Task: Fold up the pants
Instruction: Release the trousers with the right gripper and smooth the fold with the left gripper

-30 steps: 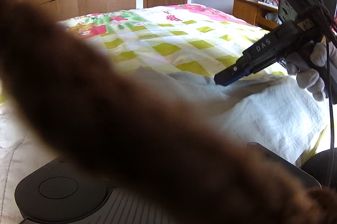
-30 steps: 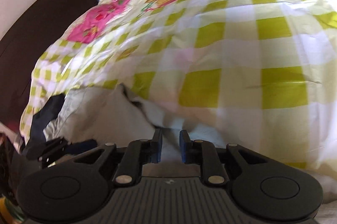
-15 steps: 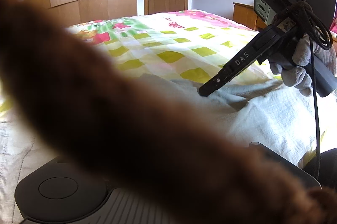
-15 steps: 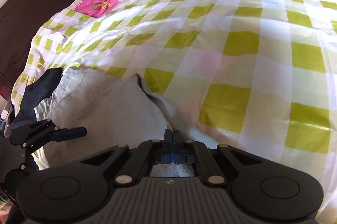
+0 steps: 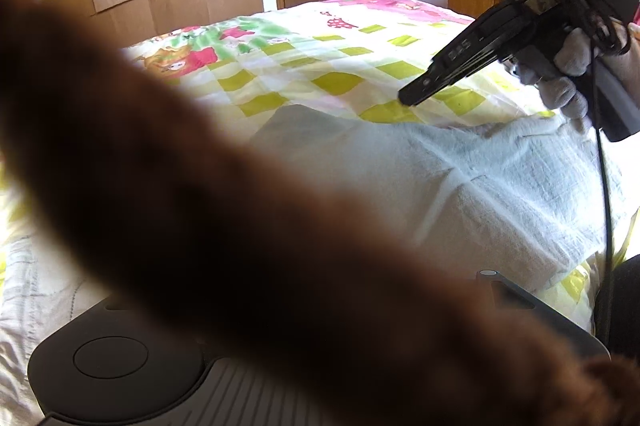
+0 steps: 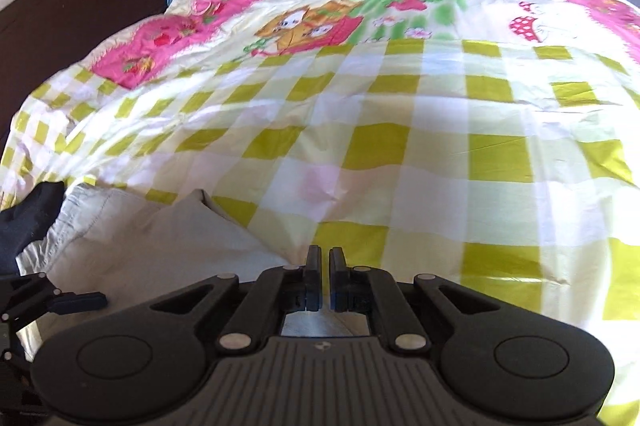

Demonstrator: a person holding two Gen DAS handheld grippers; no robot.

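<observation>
Left wrist view: a blurred brown furry band (image 5: 248,210) crosses the picture from ten o'clock to five o'clock and hides the left gripper's fingers, so I cannot tell how those tongs stand. Beyond it the pants (image 5: 472,186) lie pale and flat on the bed (image 5: 344,82), filling the zone from the centre out to three o'clock, with a raised seam or fold ridge running through them. At two o'clock the right gripper (image 5: 412,96) hangs above the checked cover, clear of the cloth, held by a gloved hand (image 5: 568,66) with a black cable (image 5: 606,218) dropping toward four o'clock.

Right wrist view: the right gripper (image 6: 324,278) sits at six o'clock, its tongs nearly pressed together with a thin gap between them and nothing pinched. The pants (image 6: 160,250) lie at eight o'clock, one corner peaking just beside the fingers. The left gripper (image 6: 80,300) shows at the eight o'clock edge, low over the cloth; its state is not legible here either.

The fabric looks thin, woven and light, so it should drape and slip off a shallow pinch, and will crease wherever it is pulled. A grip on a hem or corner edge, taking both layers, seems the soundest hold.
</observation>
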